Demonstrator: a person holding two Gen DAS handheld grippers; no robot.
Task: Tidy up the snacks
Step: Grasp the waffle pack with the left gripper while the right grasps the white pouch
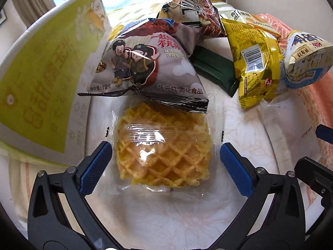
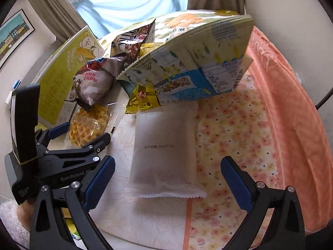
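left gripper open astride the wrapped waffle; right gripper open astride a white packet. the grey chip bag overlapping the waffle at 12 o'clock may drag along.

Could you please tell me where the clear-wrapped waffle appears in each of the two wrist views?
Left wrist view: the waffle lies at centre, between the open jaws of the left gripper.
Right wrist view: it sits at the left, with the left gripper around it.
Shared landmark: the grey cartoon snack bag overlapping the waffle's far end.
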